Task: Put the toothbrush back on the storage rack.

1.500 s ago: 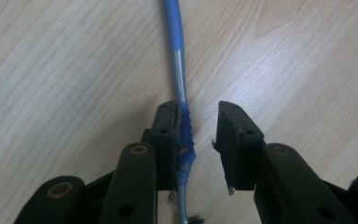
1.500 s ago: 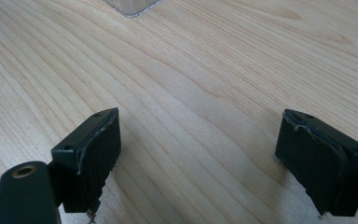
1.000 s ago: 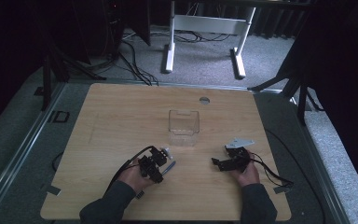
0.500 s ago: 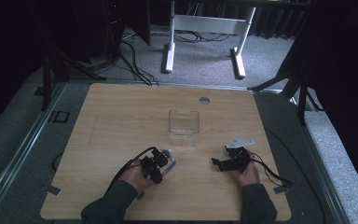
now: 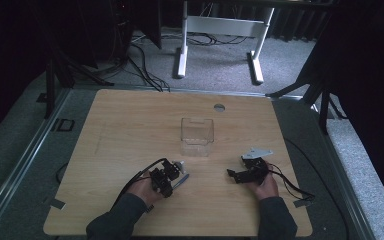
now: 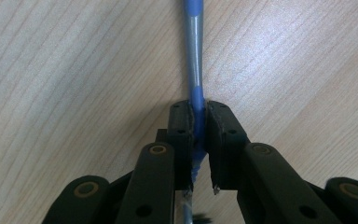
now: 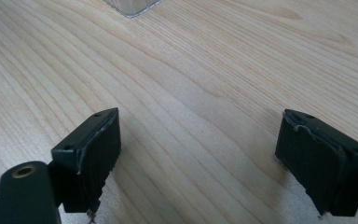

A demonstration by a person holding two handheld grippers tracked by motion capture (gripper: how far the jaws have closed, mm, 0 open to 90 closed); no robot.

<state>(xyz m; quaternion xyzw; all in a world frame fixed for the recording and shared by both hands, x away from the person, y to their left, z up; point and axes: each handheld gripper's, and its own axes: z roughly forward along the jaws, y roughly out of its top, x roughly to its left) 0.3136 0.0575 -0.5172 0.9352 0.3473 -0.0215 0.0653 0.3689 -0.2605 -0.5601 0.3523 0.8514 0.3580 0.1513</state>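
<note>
A slim pen (image 6: 193, 56) with a grey barrel and blue bands lies on the wooden table (image 5: 130, 125). My left gripper (image 6: 198, 112) is shut on it: both pads press its blue band, and the jaws have just been closing with the pen between them. In the high view the left gripper (image 5: 176, 174) sits at the front left of the table, and the pen (image 5: 182, 180) pokes out to its right. My right gripper (image 5: 231, 175) rests at the front right, pointing left. Its jaws stand wide open over bare wood (image 7: 200, 140).
A clear plastic box (image 5: 197, 136) stands open-topped in the middle of the table, just beyond both grippers; its corner (image 7: 133, 7) shows in the right gripper view. A round cable hole (image 5: 219, 107) lies behind it. Cables trail from both grippers toward the front edge.
The left gripper's jaws have drawn together onto the pen. Both hands have stayed where they were, and the right gripper is unchanged.
</note>
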